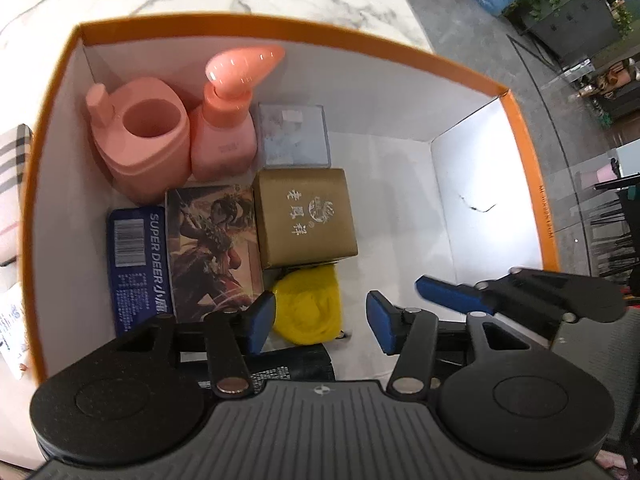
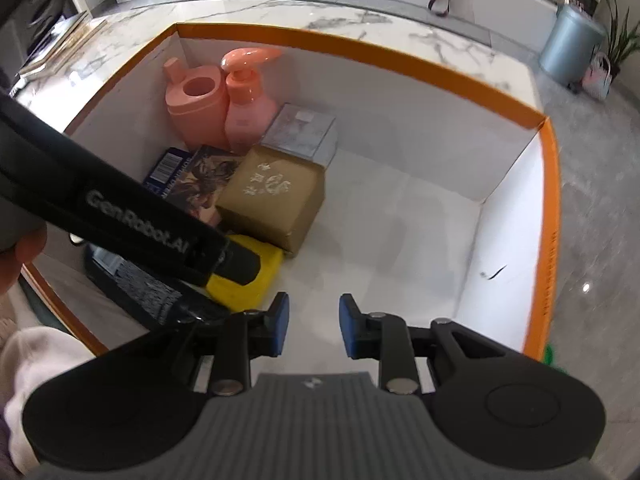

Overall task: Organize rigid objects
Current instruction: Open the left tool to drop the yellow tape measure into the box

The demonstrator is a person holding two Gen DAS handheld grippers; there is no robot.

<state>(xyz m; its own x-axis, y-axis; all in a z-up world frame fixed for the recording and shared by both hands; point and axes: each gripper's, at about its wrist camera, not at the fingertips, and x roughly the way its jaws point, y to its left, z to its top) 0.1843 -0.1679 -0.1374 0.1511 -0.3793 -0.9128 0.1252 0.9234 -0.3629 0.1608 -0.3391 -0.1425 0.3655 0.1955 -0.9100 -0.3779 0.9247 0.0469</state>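
Here, packing step: left gripper (image 1: 320, 322) half open over the yellow block (image 1: 308, 304), pads not touching it, nothing held. Right gripper (image 2: 314, 326) narrowly parted, empty. Items crowd the orange-rimmed box's (image 1: 280, 28) far-left corner beside the gold box (image 1: 306, 216). Next, probably: fetch another object for the bare right side.

"SUPER DEER" on blue box (image 1: 138, 264)
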